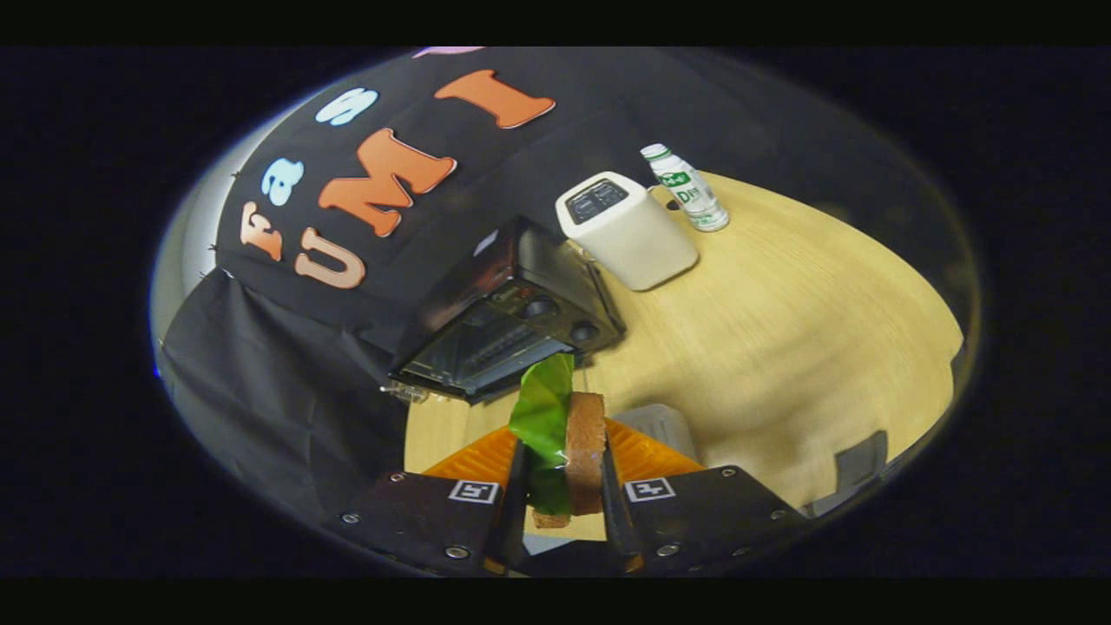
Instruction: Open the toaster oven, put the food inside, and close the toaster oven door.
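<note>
Orange-and-black two-finger gripper (562, 486), clenched on the food: a brown slice of bread with a green lettuce-like leaf (564, 443), stood on edge and pinched from both sides between the dark inner fingers (610, 486). Leaf pressed against the left face of the slice, poking up past the crust toward the oven. Just ahead of the fingers, tilted in the view, black boxy toaster oven (512, 321), glass door (477, 351) facing the gripper with two round knobs beside it; whether the door is ajar or shut, cannot tell. Touching or just beside the oven's far side, white rounded pop-up toaster (629, 230) with dark slots on top. Beyond that, near the toaster's corner, small clear plastic bottle with a green-and-white label and white cap (686, 187), upright. All standing on a pale wood-grain tabletop (798, 330). Below the right finger, near the table's edge, a grey blocky shape (664, 425), too blurred to identify. Black cloth wall (286, 373) behind the oven.
</note>
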The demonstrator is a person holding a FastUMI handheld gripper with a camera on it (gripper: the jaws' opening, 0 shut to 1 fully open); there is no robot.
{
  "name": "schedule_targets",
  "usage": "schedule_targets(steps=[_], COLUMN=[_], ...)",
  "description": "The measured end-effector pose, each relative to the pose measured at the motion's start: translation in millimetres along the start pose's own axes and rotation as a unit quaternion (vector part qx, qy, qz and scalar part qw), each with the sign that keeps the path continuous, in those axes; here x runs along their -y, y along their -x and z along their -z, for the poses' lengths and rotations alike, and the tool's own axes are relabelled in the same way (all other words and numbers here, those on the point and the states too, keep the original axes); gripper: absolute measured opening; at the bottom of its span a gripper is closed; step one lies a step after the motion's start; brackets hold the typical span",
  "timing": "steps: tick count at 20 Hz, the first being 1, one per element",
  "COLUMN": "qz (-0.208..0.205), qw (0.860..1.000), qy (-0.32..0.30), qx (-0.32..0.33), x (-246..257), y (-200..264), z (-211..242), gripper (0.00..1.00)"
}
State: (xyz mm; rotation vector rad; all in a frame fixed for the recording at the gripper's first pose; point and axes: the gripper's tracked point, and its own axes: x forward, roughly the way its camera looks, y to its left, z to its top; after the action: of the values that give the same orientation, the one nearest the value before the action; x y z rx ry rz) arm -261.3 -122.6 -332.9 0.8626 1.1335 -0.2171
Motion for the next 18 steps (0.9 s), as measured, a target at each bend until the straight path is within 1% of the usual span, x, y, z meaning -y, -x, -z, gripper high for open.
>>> schedule_targets(steps=[6,9,12,14,18], qz=[-0.044,-0.063,-0.079,-0.077,-0.07], qw=[0.999,0.996,0.988,0.984,0.981], qy=[-0.029,-0.063,-0.115,-0.136,-0.146], qx=[0.008,0.029,0.062,0.082,0.106], x=[-60,-84,-99,-100,-99], y=[-63,-98,-130,-149,-179], z=[14,9,-1,-6,-8], gripper=[0.38,0.39,0.38,0.38,0.38])
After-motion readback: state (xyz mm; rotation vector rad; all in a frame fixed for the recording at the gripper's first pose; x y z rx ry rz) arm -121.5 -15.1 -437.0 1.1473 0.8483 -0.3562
